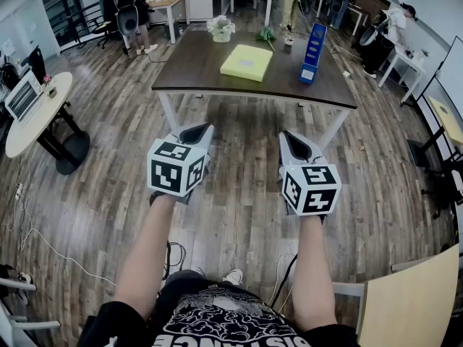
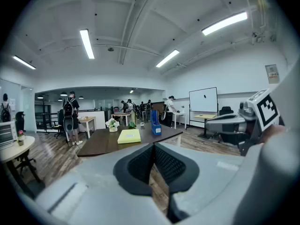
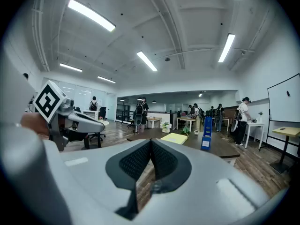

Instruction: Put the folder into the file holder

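Yellow folder (image 1: 247, 61) lay flat on table (image 1: 188, 78) — looked light, thin, bendy; best pinched at its near edge. Left gripper (image 1: 197, 130) and right gripper (image 1: 293, 137) both closed, empty.

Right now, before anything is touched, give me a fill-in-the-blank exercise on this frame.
1. The folder lying flat on the table is _____ in colour.
2. In the head view, the blue file holder stands to the folder's _____.
3. The left tongs and the right tongs are both _____, with nothing between their jaws.

Missing words: yellow; right; shut.
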Demonstrator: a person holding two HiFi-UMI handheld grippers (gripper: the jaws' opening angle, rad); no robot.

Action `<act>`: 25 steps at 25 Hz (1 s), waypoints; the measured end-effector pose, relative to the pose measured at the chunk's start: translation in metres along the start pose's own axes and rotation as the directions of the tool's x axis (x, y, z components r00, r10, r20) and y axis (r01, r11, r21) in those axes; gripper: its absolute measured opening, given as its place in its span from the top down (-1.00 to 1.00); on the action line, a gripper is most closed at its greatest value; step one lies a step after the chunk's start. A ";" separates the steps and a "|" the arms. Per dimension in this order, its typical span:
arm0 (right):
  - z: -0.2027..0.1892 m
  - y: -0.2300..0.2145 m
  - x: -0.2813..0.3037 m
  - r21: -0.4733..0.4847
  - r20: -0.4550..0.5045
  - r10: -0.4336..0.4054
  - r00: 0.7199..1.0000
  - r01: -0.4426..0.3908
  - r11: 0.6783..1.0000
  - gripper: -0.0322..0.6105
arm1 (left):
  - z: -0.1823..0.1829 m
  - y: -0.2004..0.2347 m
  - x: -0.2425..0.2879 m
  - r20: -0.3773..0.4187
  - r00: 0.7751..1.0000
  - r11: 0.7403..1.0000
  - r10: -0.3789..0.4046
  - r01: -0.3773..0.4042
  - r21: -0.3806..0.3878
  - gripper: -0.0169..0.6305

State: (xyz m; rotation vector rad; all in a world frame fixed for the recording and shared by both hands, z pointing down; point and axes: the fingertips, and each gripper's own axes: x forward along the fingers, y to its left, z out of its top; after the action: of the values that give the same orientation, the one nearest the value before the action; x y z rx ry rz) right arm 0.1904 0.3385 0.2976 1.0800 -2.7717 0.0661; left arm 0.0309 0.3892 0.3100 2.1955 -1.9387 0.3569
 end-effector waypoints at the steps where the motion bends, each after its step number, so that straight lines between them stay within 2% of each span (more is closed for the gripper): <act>1: 0.000 0.000 0.000 0.003 0.002 0.000 1.000 0.000 1.000 0.90 | 0.000 -0.001 0.000 0.001 1.000 1.000 0.001 -0.001 0.001 0.95; 14: -0.007 -0.006 -0.003 0.051 0.006 -0.009 1.000 0.008 0.999 0.89 | -0.003 -0.003 0.000 -0.008 1.000 1.000 0.001 -0.001 -0.003 0.89; 20: -0.012 -0.012 0.008 0.054 -0.008 0.012 1.000 -0.012 0.998 0.63 | -0.004 -0.003 0.018 -0.019 1.000 1.000 -0.019 0.019 0.005 0.68; 25: -0.013 -0.019 0.024 0.032 -0.023 0.010 1.000 -0.009 0.999 0.48 | 0.001 0.003 0.042 -0.015 0.999 0.999 -0.045 0.045 -0.007 0.59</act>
State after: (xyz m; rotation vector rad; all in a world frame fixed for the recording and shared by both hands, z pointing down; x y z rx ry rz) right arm 0.1872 0.3097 0.3139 1.0669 -2.7644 0.1237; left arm 0.0327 0.3488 0.3219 2.2220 -1.8763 0.3593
